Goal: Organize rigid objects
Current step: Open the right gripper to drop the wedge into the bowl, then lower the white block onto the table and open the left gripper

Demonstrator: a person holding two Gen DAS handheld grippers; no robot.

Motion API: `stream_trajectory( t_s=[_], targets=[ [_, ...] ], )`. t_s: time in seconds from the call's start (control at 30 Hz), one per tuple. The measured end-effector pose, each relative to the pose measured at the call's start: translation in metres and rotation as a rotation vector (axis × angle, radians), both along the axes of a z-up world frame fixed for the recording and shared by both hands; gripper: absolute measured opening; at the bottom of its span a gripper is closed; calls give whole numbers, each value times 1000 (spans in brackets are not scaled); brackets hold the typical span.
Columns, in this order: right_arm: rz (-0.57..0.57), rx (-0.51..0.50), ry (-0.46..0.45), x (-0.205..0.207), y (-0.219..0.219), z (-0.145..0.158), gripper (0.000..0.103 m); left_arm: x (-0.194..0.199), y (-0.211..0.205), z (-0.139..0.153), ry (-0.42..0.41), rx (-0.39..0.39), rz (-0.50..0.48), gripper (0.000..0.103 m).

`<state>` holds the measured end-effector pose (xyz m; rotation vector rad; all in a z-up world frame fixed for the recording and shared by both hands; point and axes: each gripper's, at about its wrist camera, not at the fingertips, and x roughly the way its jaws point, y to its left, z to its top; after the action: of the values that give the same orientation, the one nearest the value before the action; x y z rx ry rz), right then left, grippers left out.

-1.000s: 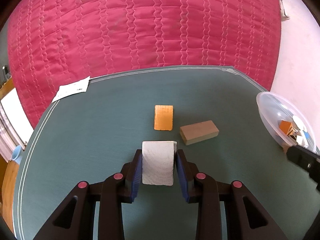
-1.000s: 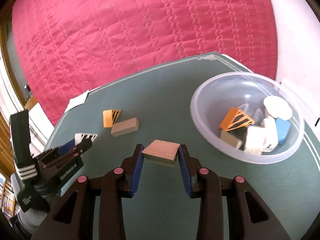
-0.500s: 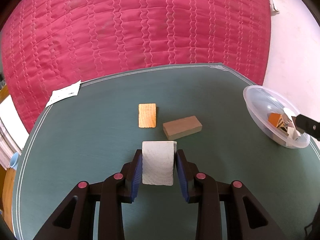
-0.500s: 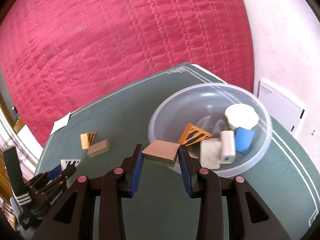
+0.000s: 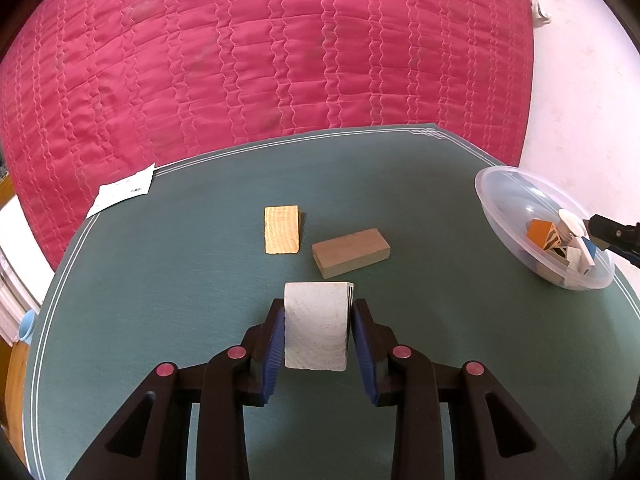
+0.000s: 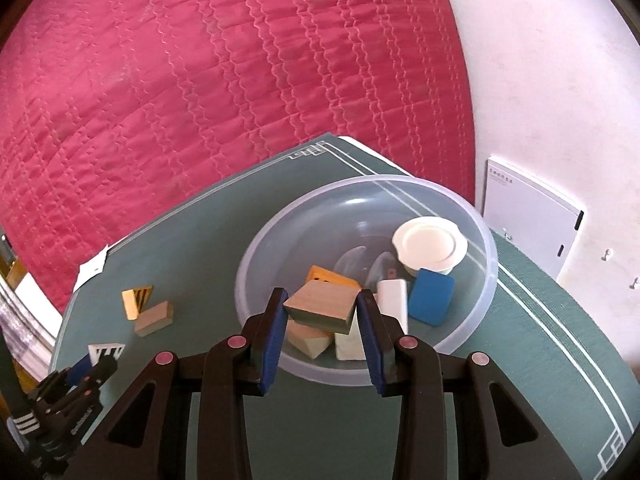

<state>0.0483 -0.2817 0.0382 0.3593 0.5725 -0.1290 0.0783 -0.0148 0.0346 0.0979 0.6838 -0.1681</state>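
The green-covered table [image 5: 160, 280] carried an orange-faced wedge [image 5: 282, 230], a tan block [image 5: 351, 252], a clear plastic bowl [image 5: 504, 184] at its right side, and a paper slip [image 5: 122, 194] at the far left edge.

A quilted magenta bedspread [image 5: 280, 60] fills the far side, a paper slip [image 5: 122, 191] lies at the green desk's [image 5: 160, 280] far-left edge

Teal-green cloth-covered counter [image 5: 168, 280] edged with thin white double lines; crimson quilted bedspread [image 5: 260, 60] stitched in wavy rows; whitewashed wooden wedge block [image 5: 315, 326] with black-striped side; yellow-orange wedge block [image 5: 282, 230]; tan rectangular wooden block [image 5: 351, 252]; clear plastic bowl [image 6: 304, 224]; blue block [image 6: 433, 297].
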Motion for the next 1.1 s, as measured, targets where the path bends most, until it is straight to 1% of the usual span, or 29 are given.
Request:
stream_trajectory(
  t_s=[0.13, 0.2, 0.5, 0.7, 0.83, 1.1],
  targets=[
    [-24, -3, 7, 0, -5, -5, 39, 0, -1, 0, 1, 0, 0, 34],
    [-30, -1, 8, -2, -8, -7, 41, 0, -1, 0, 1, 0, 1, 34],
    [-43, -2, 3, -10, -10, -9, 42, 0, -2, 0, 3, -4, 1, 34],
    [-33, -31, -9, -18, -2, -9, 43, 5, 4, 0, 28, -47, -2, 34],
    [-36, -28, -7, -21, -2, -11, 45, 8, 10, 2, 34, -71, 2, 34],
    [-65, -8, -1, -31, -25, -19, 46, 7, 5, 7, 30, -53, 2, 34]
  ],
)
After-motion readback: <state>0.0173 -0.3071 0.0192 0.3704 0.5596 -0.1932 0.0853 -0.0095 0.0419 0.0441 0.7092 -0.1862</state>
